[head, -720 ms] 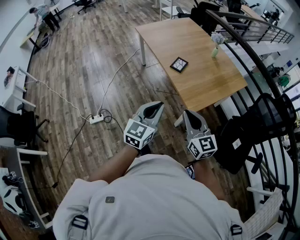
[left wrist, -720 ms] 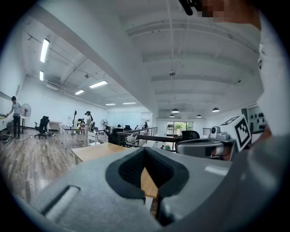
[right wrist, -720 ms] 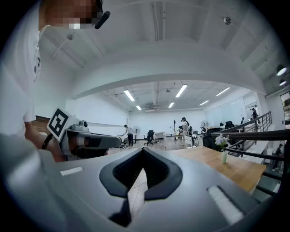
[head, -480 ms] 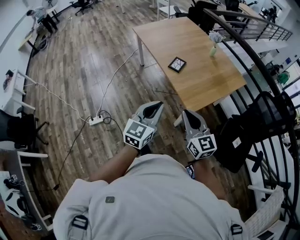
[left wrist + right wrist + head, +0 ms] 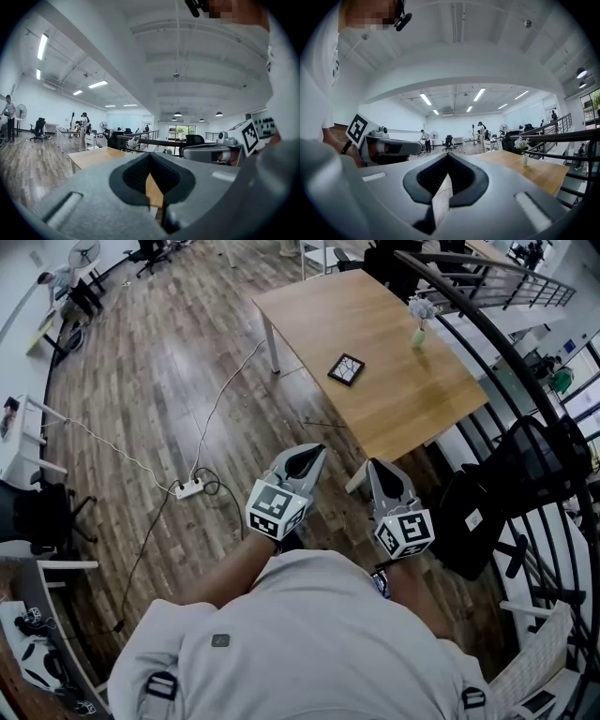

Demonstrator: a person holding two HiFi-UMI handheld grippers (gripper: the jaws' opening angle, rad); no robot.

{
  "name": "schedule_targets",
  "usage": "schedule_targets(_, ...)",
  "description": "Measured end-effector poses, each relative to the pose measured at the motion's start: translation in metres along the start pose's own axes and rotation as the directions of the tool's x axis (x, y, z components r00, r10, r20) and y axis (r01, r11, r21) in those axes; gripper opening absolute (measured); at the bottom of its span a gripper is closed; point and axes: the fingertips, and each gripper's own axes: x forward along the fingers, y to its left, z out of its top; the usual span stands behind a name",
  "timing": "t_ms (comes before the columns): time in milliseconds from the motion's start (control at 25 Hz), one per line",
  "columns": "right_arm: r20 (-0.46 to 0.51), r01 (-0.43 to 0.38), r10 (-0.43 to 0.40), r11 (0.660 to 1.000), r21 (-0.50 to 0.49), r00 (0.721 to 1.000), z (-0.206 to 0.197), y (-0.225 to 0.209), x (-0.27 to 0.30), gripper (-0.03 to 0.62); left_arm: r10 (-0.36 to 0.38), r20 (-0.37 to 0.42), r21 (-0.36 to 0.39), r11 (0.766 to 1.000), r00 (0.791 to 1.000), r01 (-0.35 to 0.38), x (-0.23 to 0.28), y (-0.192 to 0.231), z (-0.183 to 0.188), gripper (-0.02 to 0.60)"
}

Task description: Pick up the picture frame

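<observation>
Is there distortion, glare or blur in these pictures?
Head view: fisheye curves the floor, soft glare on it; frame small but clear. Left gripper view: dark round border, hand-held gripper blurred close up. Right gripper view: the same, bright ceiling lights.

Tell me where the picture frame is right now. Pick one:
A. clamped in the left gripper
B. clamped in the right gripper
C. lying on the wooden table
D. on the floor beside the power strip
C: the picture frame lies flat on the wooden table, well ahead of the left gripper and the right gripper, both of which are shut with nothing in them.
</observation>
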Motion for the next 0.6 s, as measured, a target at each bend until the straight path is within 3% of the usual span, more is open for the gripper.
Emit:
schedule_targets(280,-0.024,0.002,-0.001,1.000,0.019,1.000,-0.006,-0.004,0.038,0.009,-0.001,-0.007,-0.014,1.000,1.000,0.001,0.012,0.035,-0.001,0.002)
schedule_targets(600,-0.060,-0.014,0.016,0.999,0.033,0.998,-0.013,0.010,0.124,0.009,0.001,-0.005,-0.037,0.999,1.000,-0.001,0.018,0.116,-0.003,0.002)
